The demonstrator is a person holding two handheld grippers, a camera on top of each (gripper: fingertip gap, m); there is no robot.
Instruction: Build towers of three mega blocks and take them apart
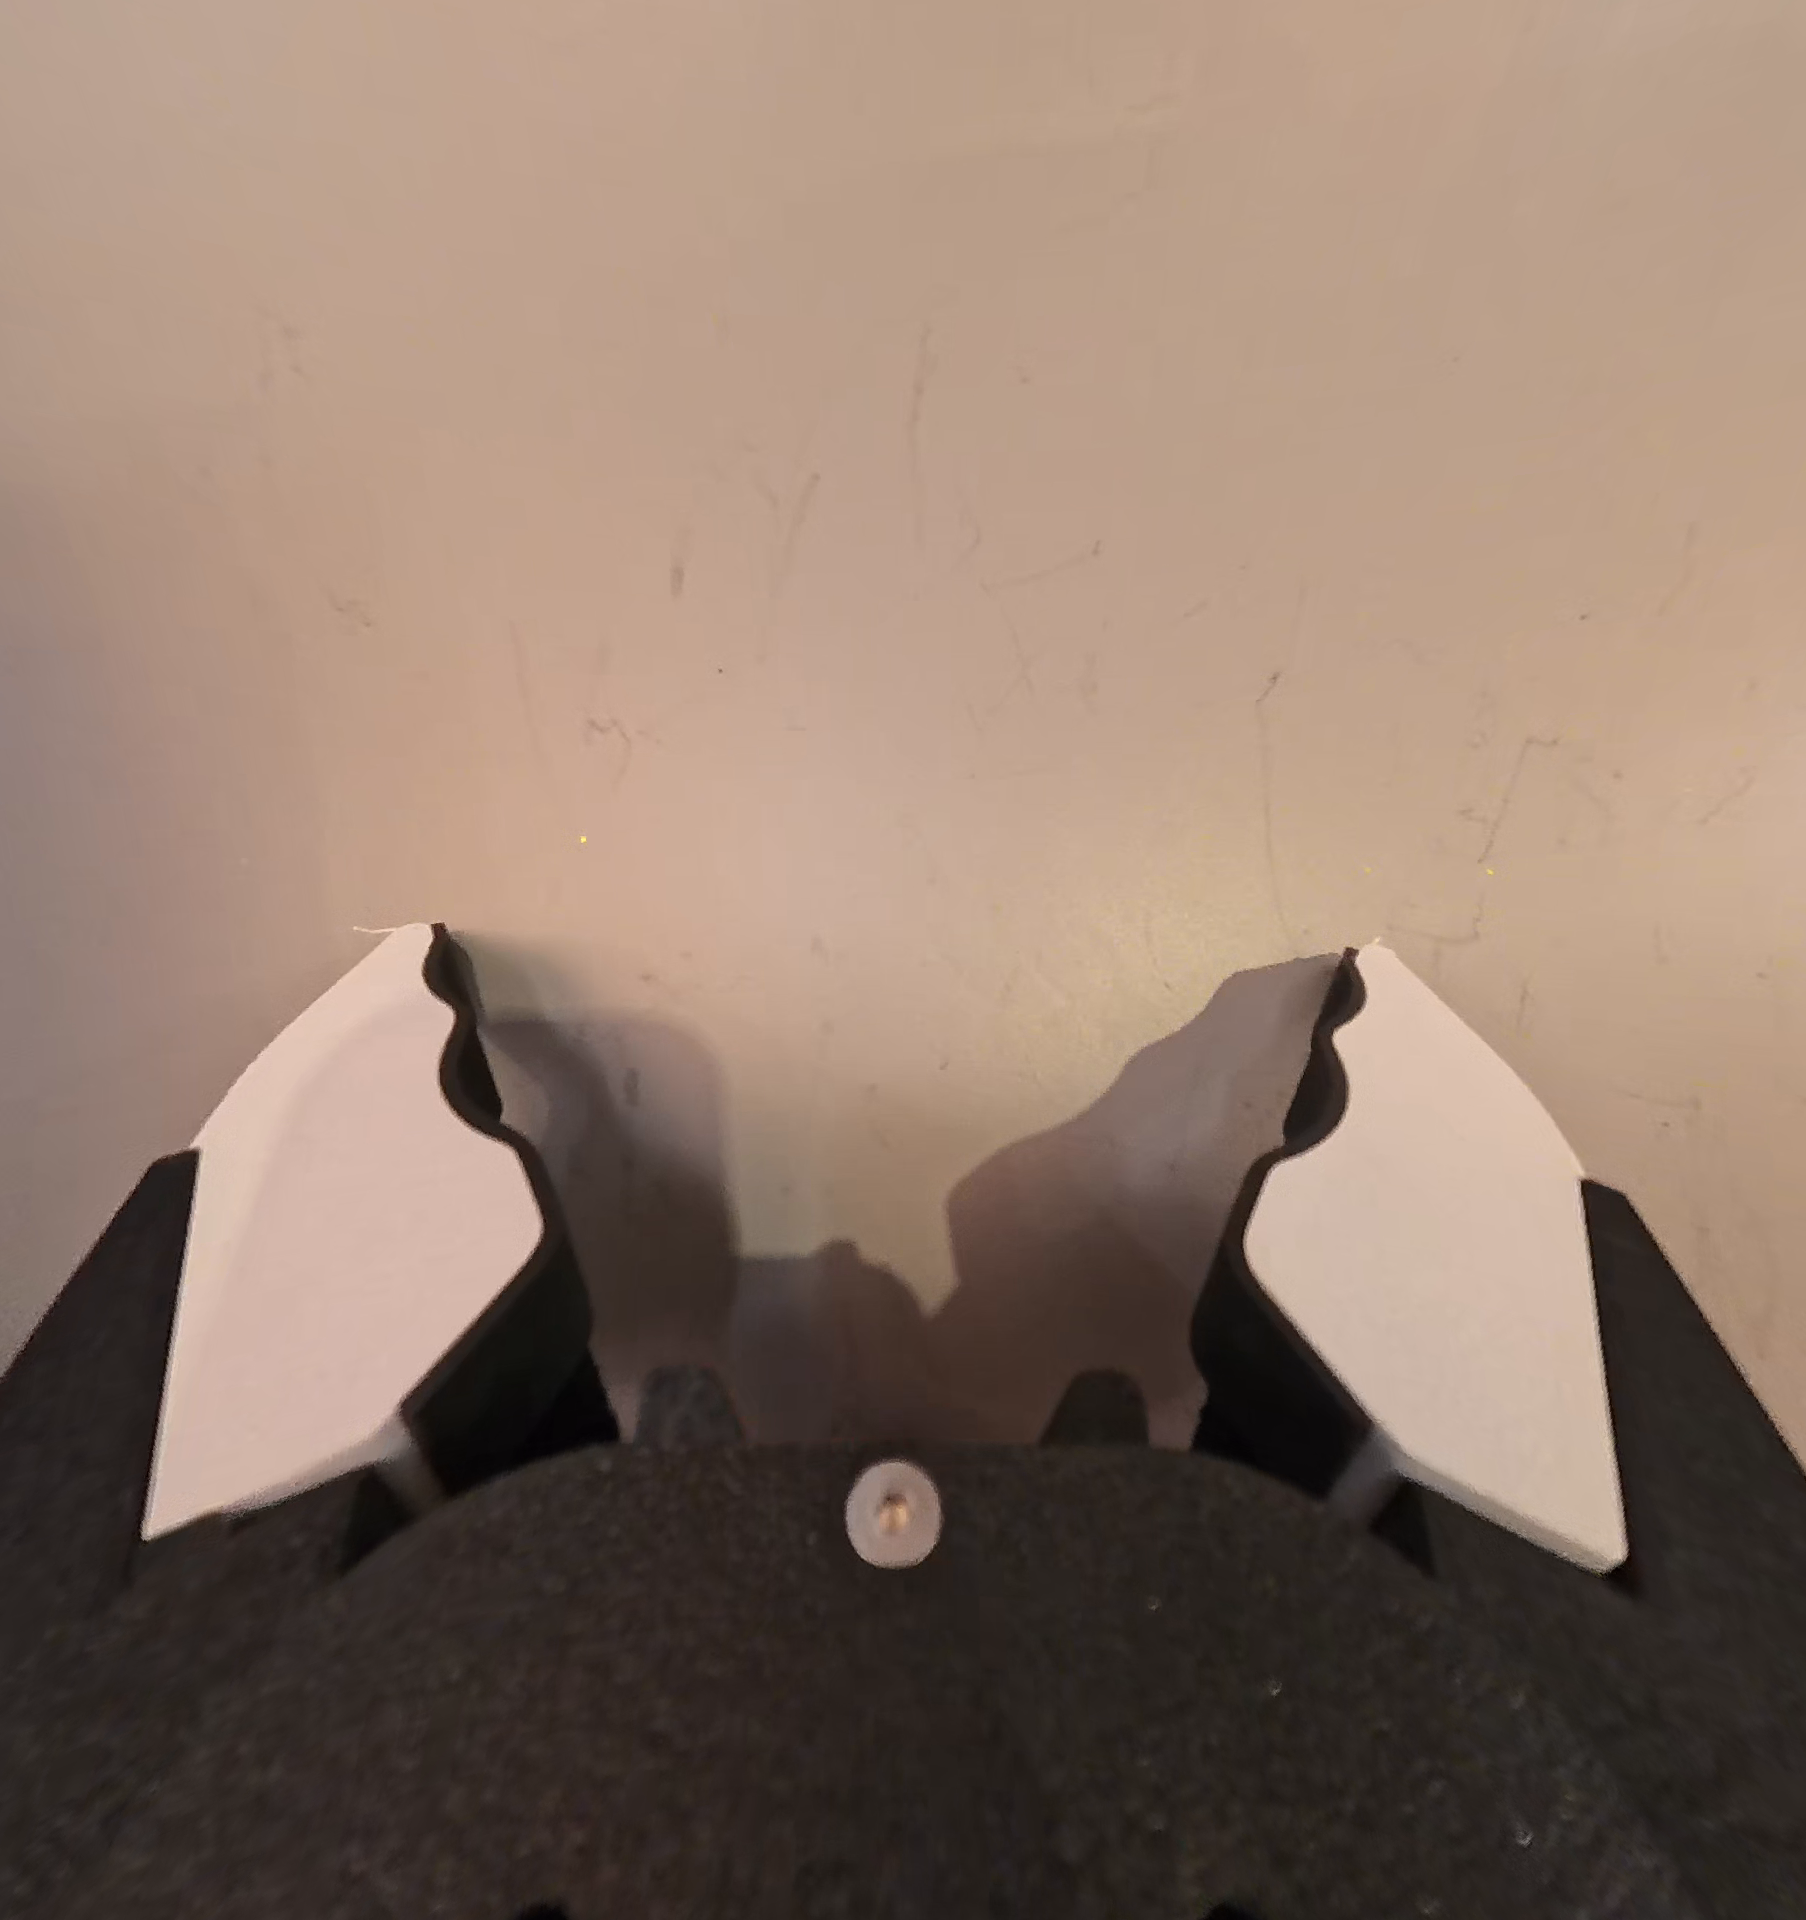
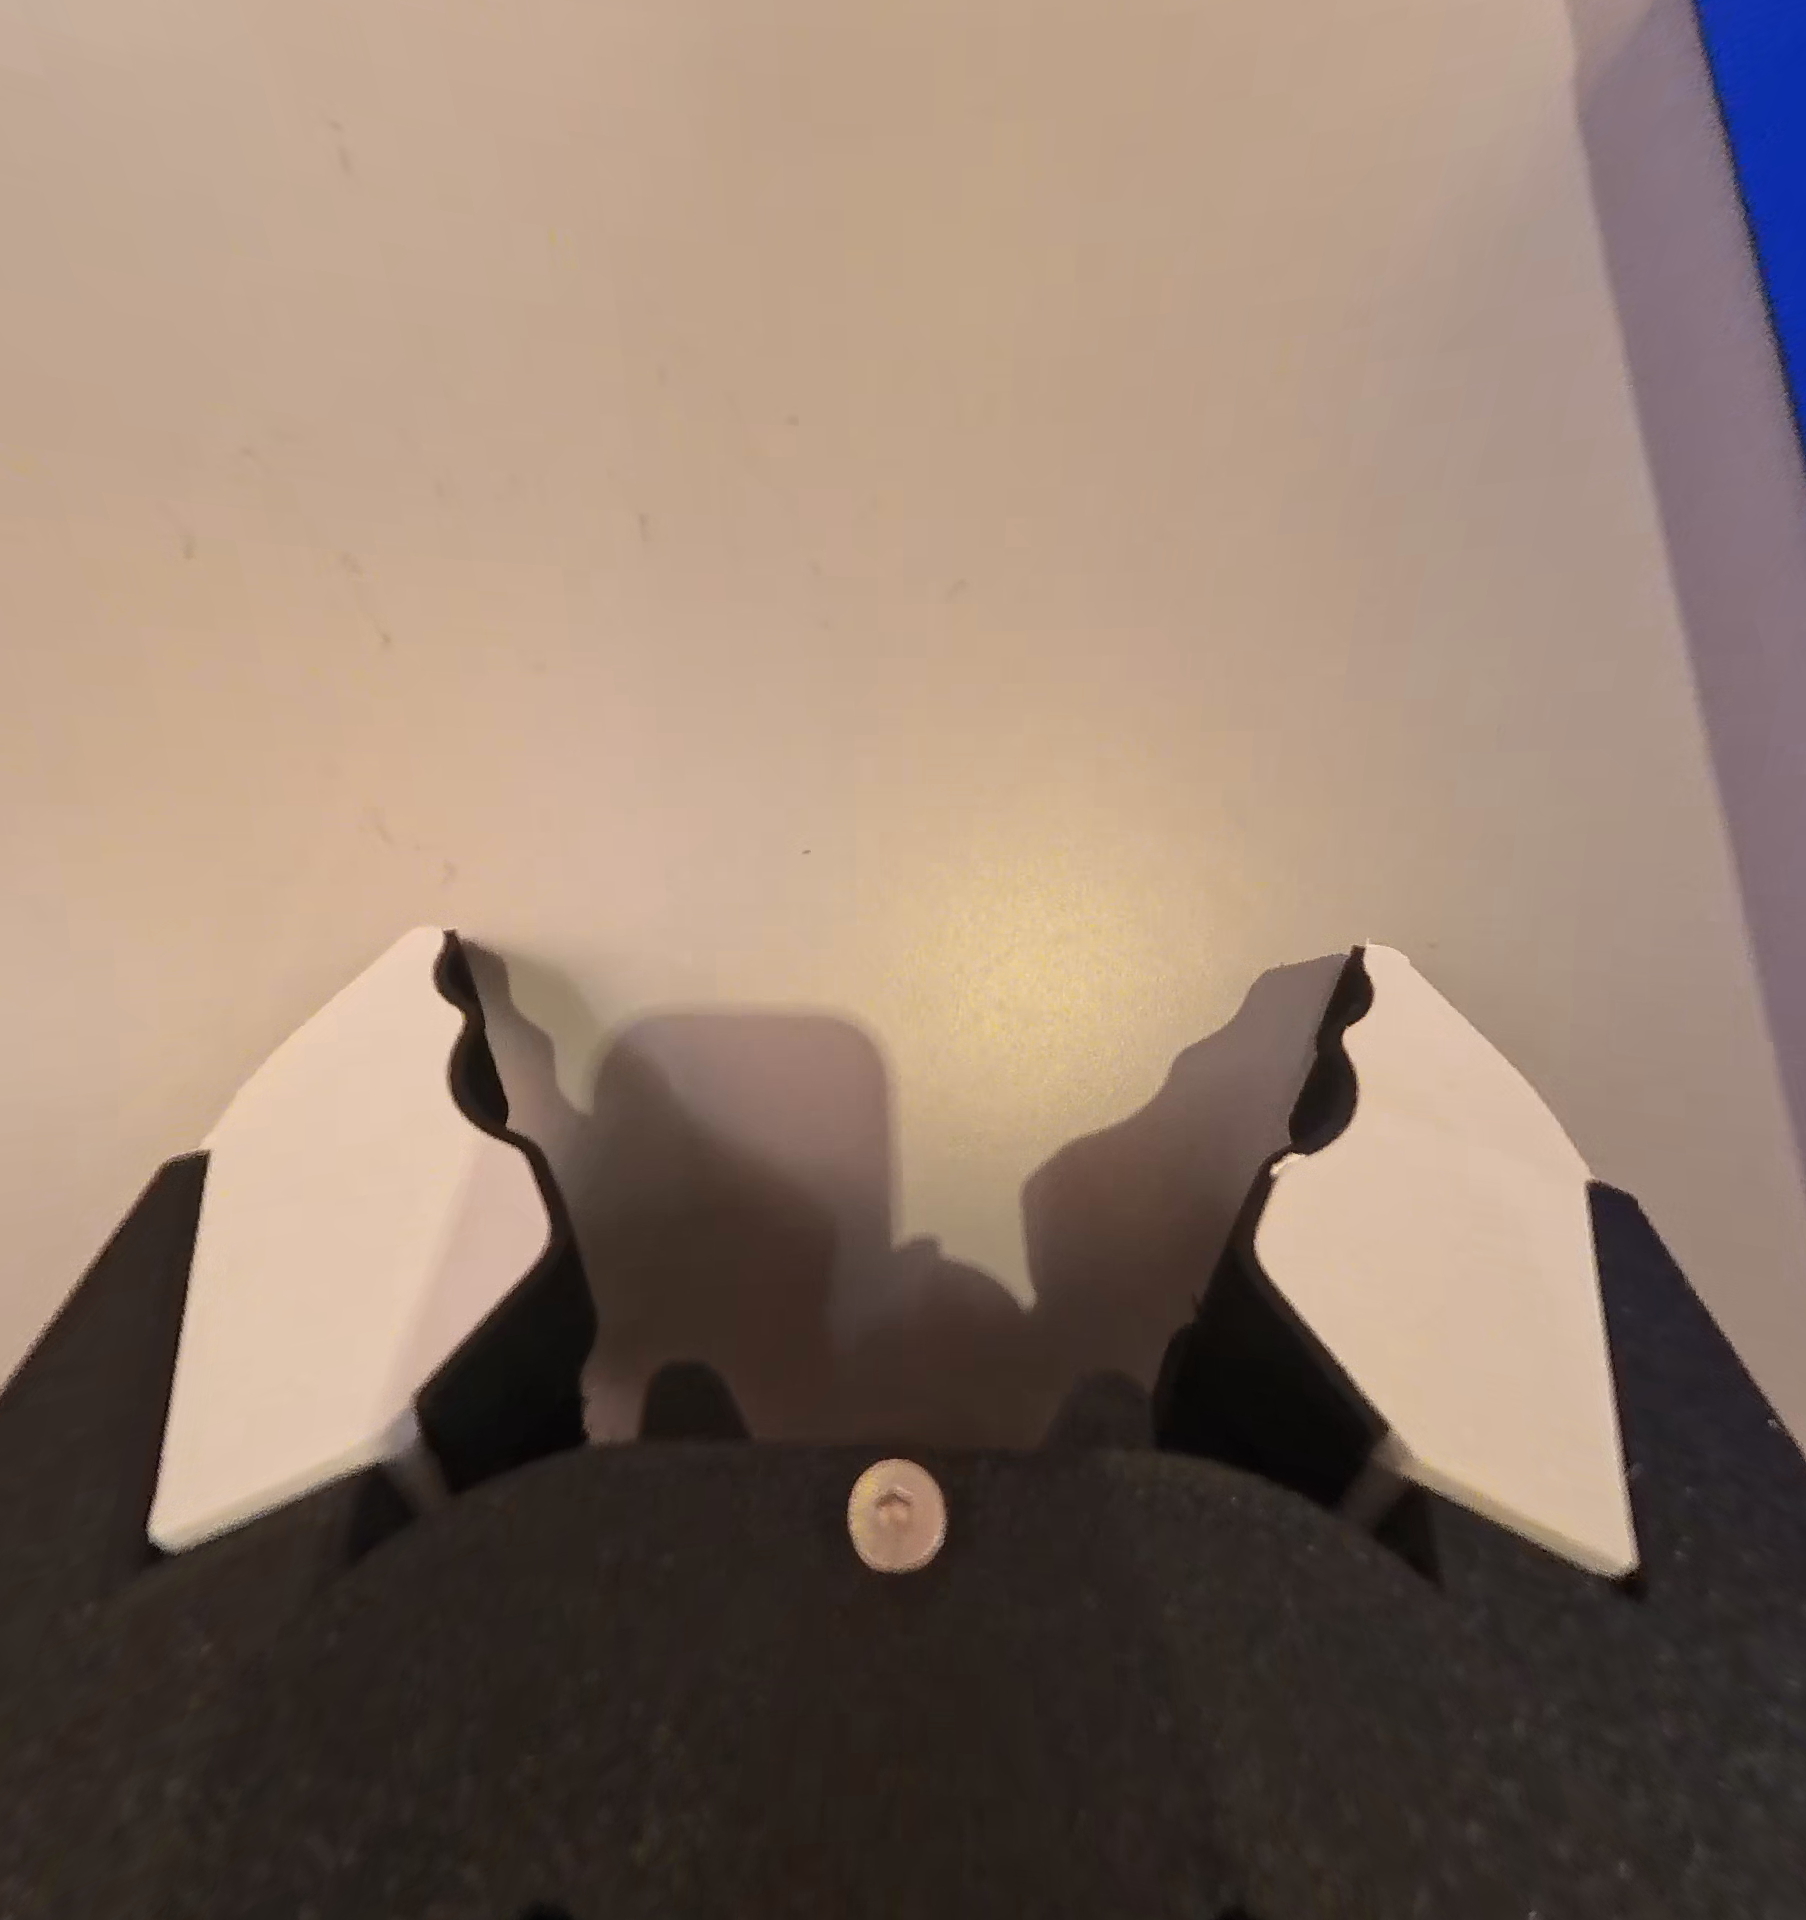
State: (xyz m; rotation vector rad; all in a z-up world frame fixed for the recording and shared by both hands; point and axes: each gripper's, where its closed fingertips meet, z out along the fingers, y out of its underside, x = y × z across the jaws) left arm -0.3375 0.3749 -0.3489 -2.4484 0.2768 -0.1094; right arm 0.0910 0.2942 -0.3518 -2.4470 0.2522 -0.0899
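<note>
Beige tabletop [image 1: 878,520] under spread, empty left gripper [image 1: 894,940] and right gripper [image 2: 904,940]

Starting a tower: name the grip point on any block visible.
No block shows in either view, so no grip to name. Left tool and right tool hang open over the table; a blue strip at the right view's edge is too cut off to judge.

Two tongs show, one per view: the left tongs [image 1: 894,940] and the right tongs [image 2: 904,940]. Each has two white fingers [image 1: 348,1226] with dark inner pads, four fingers in all, and one silver screw [image 1: 891,1512] in its black body. One pale table [image 1: 878,468] lies under them, and one blue strip [image 2: 1803,260] runs along its right edge.
</note>
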